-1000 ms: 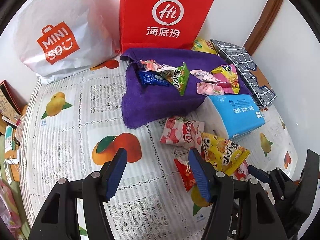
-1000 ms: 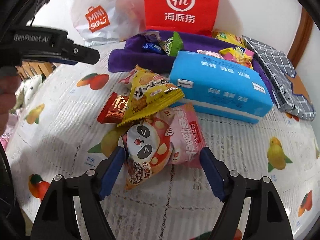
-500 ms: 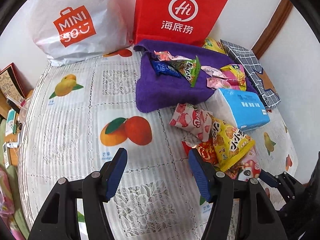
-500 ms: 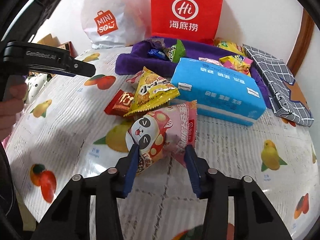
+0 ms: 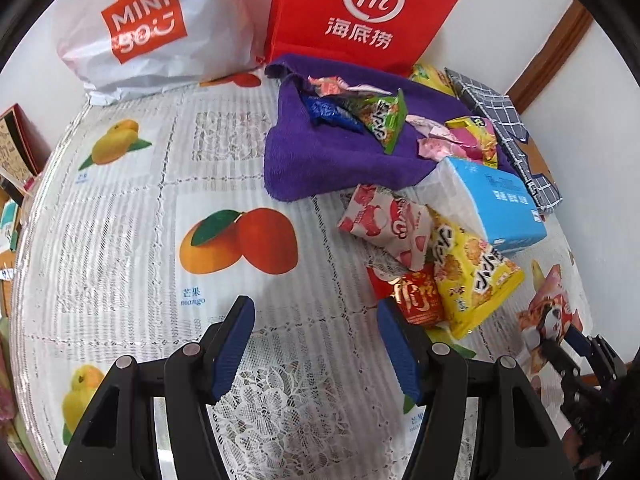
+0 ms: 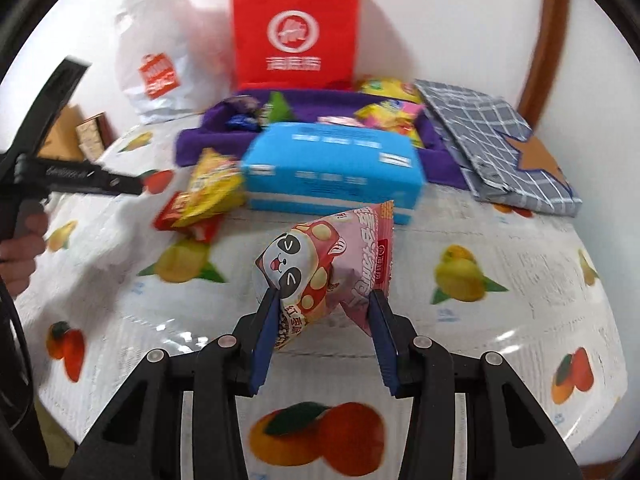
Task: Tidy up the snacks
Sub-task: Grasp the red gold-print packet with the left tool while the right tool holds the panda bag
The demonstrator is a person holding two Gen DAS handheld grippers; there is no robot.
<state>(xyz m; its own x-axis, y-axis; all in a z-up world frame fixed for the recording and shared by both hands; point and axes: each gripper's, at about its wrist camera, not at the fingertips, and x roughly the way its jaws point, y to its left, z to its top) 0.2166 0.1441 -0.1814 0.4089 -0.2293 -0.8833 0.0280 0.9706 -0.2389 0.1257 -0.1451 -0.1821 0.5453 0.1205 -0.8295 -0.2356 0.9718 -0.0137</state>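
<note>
From the left wrist view, the left gripper (image 5: 314, 344) hovers with its fingers about half open and nothing between them, over the white lace tablecloth with printed fruit (image 5: 132, 220) that covers the table. Toward the far edge lie a folded purple towel (image 5: 320, 160) strewn with small wrappers, a blue tissue pack (image 5: 500, 204), a yellow crinkly snack bag (image 5: 468, 276) and a red foil packet (image 5: 418, 298); the near left stretch is open room. From the right wrist view, the right gripper (image 6: 322, 314) has just been closing and now pinches the pink panda-printed snack pouch (image 6: 320, 268) by its lower end, lifted off the cloth near the middle of the table. The pouch looks light, puffy and slick, so a hold across the sealed seam would probably slip least.
</note>
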